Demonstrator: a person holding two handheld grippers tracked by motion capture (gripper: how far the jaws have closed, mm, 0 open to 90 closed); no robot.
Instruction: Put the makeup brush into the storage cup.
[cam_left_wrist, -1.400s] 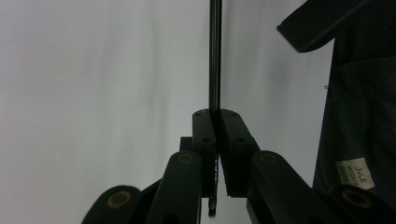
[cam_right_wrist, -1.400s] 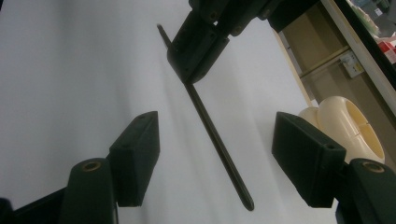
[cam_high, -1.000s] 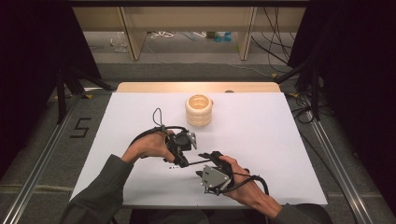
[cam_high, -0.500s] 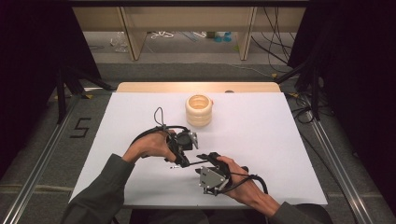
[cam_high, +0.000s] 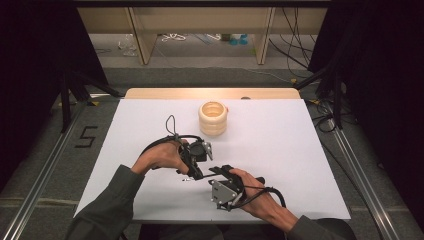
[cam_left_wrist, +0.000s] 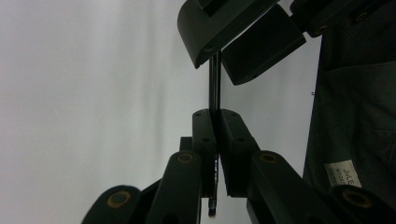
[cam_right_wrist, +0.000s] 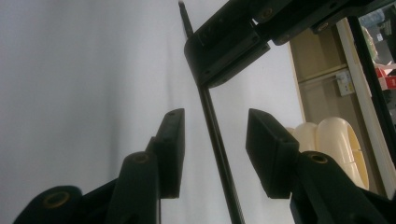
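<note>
The jaws of the left gripper (cam_left_wrist: 215, 154) are pressed tight on a thin black rod (cam_left_wrist: 215, 88), perhaps a slim tool, though it is too thin to name. The jaws of the right gripper (cam_right_wrist: 215, 140) have just been closing and stand apart around that rod (cam_right_wrist: 219, 154) without touching it. Both meet above the tabletop (cam_high: 300, 150) toward its near edge; a cream ribbed pot (cam_high: 213, 118) sits nearer the far edge.

A cream ribbed holder (cam_high: 213, 118), round and open at the top, stands upright on the white table (cam_high: 300, 150) toward its far edge, well apart from the near edge. Beyond the table sit wooden shelf legs (cam_high: 140, 35) and loose cables (cam_high: 172, 37) on the grey floor (cam_high: 45, 165)
</note>
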